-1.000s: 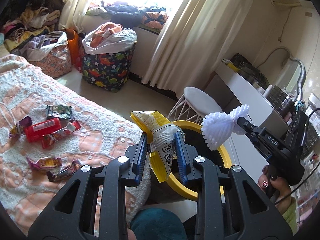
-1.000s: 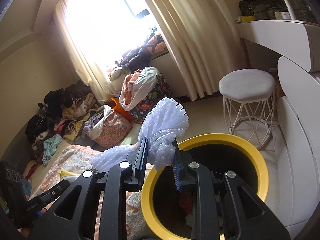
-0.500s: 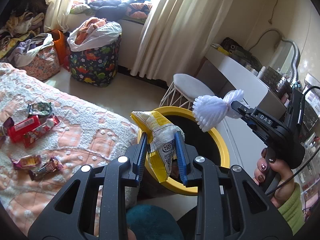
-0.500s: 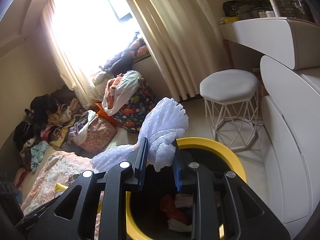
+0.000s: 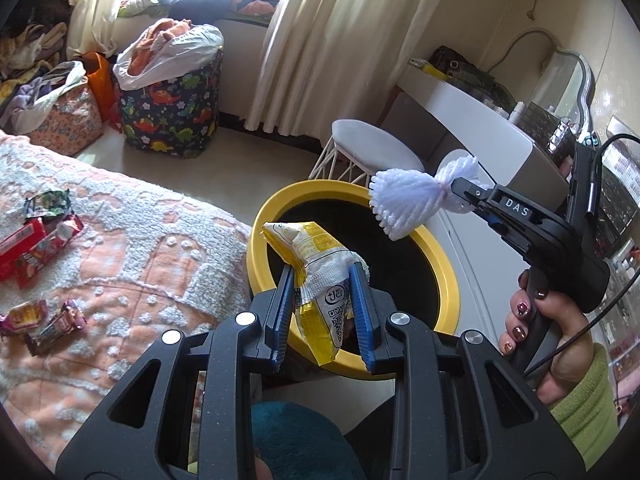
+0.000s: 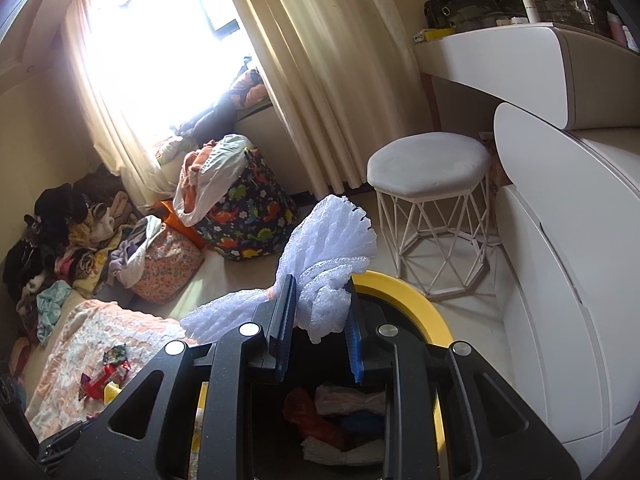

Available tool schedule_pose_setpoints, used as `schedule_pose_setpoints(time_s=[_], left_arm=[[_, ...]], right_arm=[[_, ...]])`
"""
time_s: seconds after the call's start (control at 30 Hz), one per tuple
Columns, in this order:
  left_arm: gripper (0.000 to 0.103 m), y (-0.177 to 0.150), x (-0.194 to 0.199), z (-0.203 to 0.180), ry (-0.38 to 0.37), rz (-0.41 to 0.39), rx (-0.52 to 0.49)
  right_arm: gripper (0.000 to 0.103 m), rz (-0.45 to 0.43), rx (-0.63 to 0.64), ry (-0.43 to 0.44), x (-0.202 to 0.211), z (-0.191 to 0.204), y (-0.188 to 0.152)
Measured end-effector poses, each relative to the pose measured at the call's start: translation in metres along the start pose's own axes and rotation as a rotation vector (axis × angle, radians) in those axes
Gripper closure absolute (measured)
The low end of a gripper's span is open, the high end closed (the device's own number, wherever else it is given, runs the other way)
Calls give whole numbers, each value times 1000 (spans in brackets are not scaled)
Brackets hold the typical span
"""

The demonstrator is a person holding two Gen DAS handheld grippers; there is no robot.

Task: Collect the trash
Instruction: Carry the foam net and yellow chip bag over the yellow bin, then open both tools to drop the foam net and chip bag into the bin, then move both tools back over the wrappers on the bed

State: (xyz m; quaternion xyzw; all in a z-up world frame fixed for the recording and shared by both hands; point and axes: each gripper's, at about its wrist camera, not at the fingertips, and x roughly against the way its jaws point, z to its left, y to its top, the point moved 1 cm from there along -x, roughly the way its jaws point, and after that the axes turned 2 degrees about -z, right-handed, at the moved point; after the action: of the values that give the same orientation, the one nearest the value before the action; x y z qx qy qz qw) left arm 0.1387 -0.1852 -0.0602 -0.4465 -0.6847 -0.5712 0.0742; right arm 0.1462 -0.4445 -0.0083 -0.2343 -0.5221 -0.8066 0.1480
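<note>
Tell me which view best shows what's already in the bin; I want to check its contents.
The right wrist view: it looks down into the bin, showing crumpled red, white and blue trash at the bottom. The left wrist view shows the yellow rim, but the inside is just dark.

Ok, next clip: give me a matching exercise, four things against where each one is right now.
Things:
1. yellow snack wrapper
2. white foam net
3. red wrappers
4. white stool

Places:
A. on the bedspread
B. in the right gripper's jaws
C. on the floor beyond the yellow bin
D. in the left gripper's jaws

Pairs: 1-D, 2-B, 3-A, 4-C
</note>
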Motion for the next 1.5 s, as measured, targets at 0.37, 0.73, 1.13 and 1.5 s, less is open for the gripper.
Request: schedule_pose_setpoints(time_s=[0.37, 0.73, 1.13, 1.5], left_arm=[[82, -8, -25, -8, -16, 61, -20], [82, -15, -49, -16, -23, 127, -49], [47, -18, -60, -14, 1, 125, -55], [11, -8, -23, 11, 102, 2, -22]], right_arm=[[81, 34, 0, -38, -13, -9, -6], [81, 77, 11, -63, -27, -10, -14], [52, 100, -18, -54, -36, -14, -16], [39, 66, 13, -12, -26, 6, -15]])
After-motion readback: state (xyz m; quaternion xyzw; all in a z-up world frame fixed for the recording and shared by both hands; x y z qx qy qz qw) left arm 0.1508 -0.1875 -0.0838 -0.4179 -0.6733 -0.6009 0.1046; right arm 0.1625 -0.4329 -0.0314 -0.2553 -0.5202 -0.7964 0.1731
